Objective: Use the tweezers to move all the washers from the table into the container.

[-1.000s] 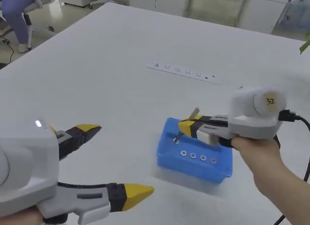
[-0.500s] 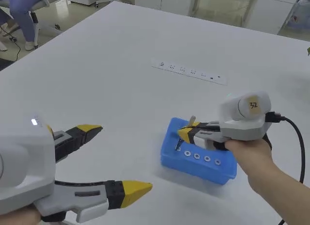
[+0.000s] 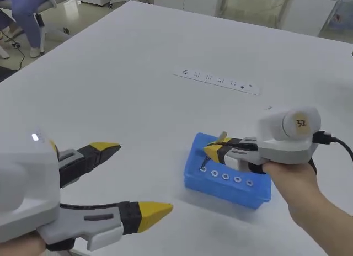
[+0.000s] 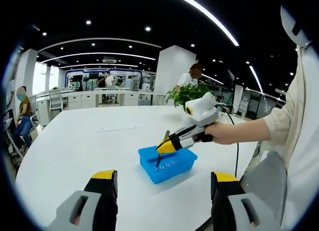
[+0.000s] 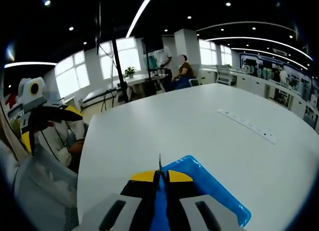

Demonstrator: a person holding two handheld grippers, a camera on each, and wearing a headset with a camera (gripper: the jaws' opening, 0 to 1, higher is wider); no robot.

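The head view looks forward and down at the white table (image 3: 127,63), close above the left gripper (image 3: 144,177) and right gripper (image 3: 208,152). The left gripper view faces low across the table, between its wide-apart jaws, toward the shallow blue plastic container (image 4: 172,175), some way off. The right gripper view sits just over that container, looking along closed jaws pinching thin metal tweezers (image 5: 159,162). All three share the container.
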